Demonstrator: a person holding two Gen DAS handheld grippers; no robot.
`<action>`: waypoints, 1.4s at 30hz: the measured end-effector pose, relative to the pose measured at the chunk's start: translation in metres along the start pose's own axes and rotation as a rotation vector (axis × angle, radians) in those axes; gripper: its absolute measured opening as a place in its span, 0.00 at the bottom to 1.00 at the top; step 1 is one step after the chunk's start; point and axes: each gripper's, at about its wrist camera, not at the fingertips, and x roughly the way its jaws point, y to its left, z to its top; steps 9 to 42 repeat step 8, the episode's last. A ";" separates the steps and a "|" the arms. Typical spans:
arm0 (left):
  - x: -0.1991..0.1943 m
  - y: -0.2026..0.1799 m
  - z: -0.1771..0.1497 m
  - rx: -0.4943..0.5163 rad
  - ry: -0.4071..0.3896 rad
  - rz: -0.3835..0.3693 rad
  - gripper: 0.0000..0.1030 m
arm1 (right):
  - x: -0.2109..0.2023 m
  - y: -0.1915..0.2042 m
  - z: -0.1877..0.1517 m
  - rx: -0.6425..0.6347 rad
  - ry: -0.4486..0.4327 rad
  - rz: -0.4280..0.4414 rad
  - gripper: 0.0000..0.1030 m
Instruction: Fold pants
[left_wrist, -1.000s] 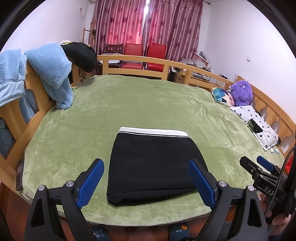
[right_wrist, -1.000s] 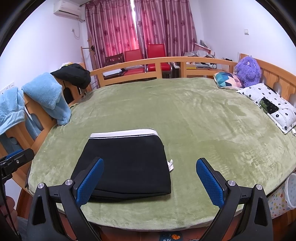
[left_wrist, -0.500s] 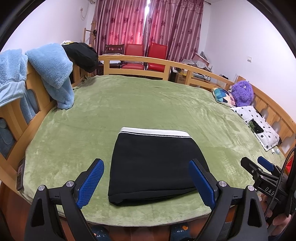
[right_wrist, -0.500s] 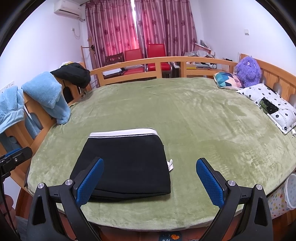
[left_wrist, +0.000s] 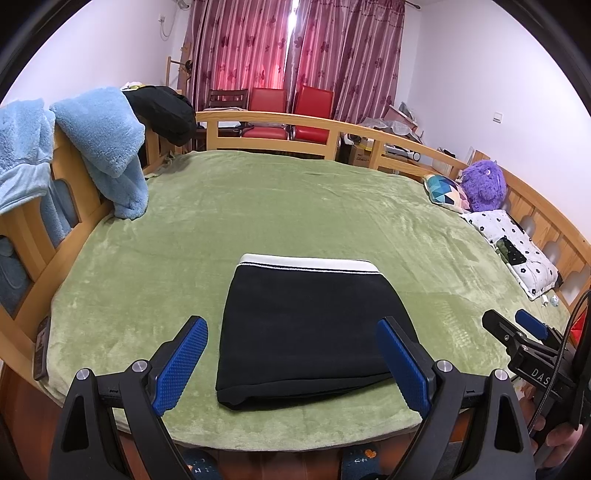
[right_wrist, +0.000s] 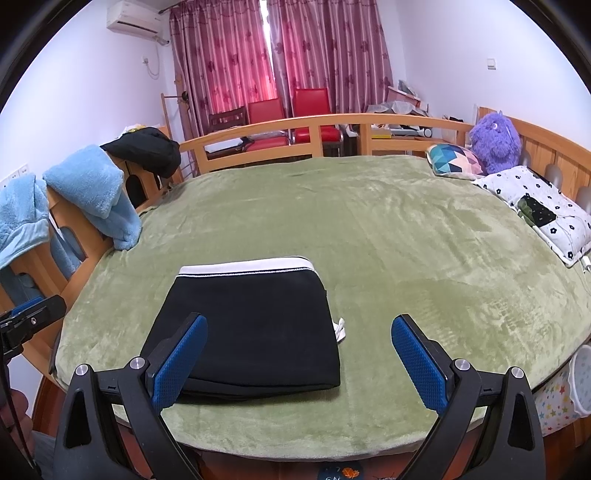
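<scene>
The black pants (left_wrist: 306, 325) lie folded into a flat rectangle near the front edge of the green bed cover (left_wrist: 295, 206), white waistband on the far side. In the right wrist view the same pants (right_wrist: 255, 332) show a small white tag at their right edge. My left gripper (left_wrist: 291, 365) hangs open above the bed's front edge, its blue pads either side of the pants and holding nothing. My right gripper (right_wrist: 299, 365) is open too, off to the right of the pants, empty. It also appears at the right edge of the left wrist view as the right gripper (left_wrist: 524, 339).
Wooden rails (left_wrist: 280, 122) ring the bed. Blue fleece blankets (left_wrist: 103, 144) and a black garment (left_wrist: 162, 110) hang on the left rail. A patterned cushion (right_wrist: 454, 162), a purple plush toy (right_wrist: 495, 140) and a white flowered pillow (right_wrist: 543, 206) sit at the right. Red chairs (right_wrist: 288, 110) stand behind.
Both grippers have drifted back very slightly from the pants and stay open. The pants lie unmoved.
</scene>
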 end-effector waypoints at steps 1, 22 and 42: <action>0.001 0.000 0.001 -0.001 0.002 -0.001 0.90 | 0.001 0.000 0.000 0.001 0.000 -0.001 0.96; 0.002 0.006 0.005 -0.011 -0.003 0.000 0.90 | 0.000 -0.001 0.001 0.003 -0.003 0.002 0.96; 0.002 0.006 0.005 -0.011 -0.003 0.000 0.90 | 0.000 -0.001 0.001 0.003 -0.003 0.002 0.96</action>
